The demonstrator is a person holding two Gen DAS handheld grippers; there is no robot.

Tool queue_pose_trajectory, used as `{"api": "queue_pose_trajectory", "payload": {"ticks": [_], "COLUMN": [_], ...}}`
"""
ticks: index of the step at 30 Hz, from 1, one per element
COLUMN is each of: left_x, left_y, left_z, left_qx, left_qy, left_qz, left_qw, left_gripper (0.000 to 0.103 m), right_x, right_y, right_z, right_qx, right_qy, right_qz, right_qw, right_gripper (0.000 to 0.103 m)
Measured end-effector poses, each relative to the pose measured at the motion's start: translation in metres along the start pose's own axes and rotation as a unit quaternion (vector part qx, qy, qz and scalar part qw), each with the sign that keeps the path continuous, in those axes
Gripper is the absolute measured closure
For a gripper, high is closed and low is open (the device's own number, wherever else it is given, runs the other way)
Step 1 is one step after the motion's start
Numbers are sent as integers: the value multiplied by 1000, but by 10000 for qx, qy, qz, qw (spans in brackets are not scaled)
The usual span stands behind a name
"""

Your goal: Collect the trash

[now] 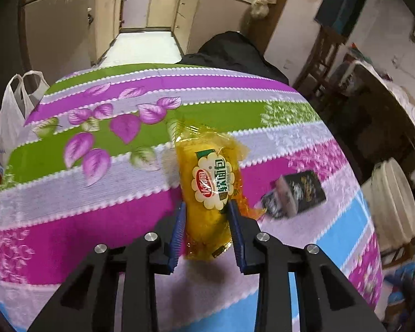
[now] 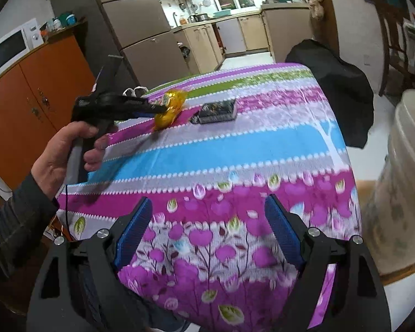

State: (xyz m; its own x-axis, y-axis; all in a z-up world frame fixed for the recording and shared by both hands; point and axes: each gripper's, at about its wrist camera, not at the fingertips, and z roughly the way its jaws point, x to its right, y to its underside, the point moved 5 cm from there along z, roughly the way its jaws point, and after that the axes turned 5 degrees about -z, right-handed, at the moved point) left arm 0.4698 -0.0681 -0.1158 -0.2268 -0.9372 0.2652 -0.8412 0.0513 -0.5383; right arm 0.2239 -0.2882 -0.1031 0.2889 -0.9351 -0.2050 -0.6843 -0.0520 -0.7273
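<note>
A yellow bread wrapper [image 1: 210, 182] lies on the striped flowered tablecloth [image 1: 69, 221], and my left gripper [image 1: 207, 204] is shut on its near half, blue pads pressing both sides. The right wrist view shows that left gripper [image 2: 163, 109], held by a hand, with the yellow wrapper [image 2: 170, 108] at its tip over the table's far left. A black snack wrapper [image 1: 296, 193] lies flat just right of it, also seen as the black wrapper [image 2: 215, 112] mid-table. My right gripper [image 2: 209, 200] stands open over the near edge of the tablecloth [image 2: 235, 149], nothing between its fingers.
A white plastic bag [image 1: 11, 121] hangs at the table's far left edge. A black garment [image 2: 337, 83] drapes over something at the far right corner. A white bucket [image 2: 401, 166] stands on the floor to the right. An orange cabinet [image 2: 27, 96] lies left.
</note>
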Motion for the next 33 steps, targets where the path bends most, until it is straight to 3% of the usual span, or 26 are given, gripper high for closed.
{"api": "queue_pose_trajectory", "payload": {"ticks": [4, 7, 9, 11, 17, 21, 26, 29, 31, 33], "left_x": [-16, -27, -39, -46, -48, -54, -49, -45, -41, -40], "left_y": [11, 19, 18, 16, 15, 9, 3, -1, -1, 0], "left_z": [-15, -25, -34, -41, -47, -40, -28, -19, -14, -10], "left_qx": [-354, -562, -433, -315, -129, -119, -261, -338, -343, -306], "left_qy": [168, 229, 14, 118, 111, 95, 60, -19, -116, -242], "left_qz": [351, 496, 416, 208, 36, -248, -163, -99, -2, 41], "left_qw": [9986, 9969, 9982, 9992, 9998, 9996, 9995, 9994, 9993, 9992], "left_gripper": [71, 68, 53, 35, 29, 29, 29, 29, 29, 29], "right_x": [-8, -15, -18, -18, -19, -14, -11, -11, -7, -3], "right_y": [-19, -31, -39, -51, -90, -107, -115, -113, -115, -117], "right_z": [14, 37, 54, 74, 128, 161, 189, 198, 198, 194], "right_qx": [-291, -692, -944, -1109, -1404, -1739, -2144, -2186, -2112, -1996], "right_qy": [1, 21, 17, 95, 86, 112, -237, -296, -208, 83], "right_qz": [-634, -1368, -1854, -2346, -3397, -3778, -3814, -3764, -3612, -3433], "right_qw": [9976, 9882, 9781, 9657, 9300, 9093, 8989, 8998, 9080, 9177], "right_gripper": [21, 19, 19, 19, 19, 19, 19, 24, 31, 52]}}
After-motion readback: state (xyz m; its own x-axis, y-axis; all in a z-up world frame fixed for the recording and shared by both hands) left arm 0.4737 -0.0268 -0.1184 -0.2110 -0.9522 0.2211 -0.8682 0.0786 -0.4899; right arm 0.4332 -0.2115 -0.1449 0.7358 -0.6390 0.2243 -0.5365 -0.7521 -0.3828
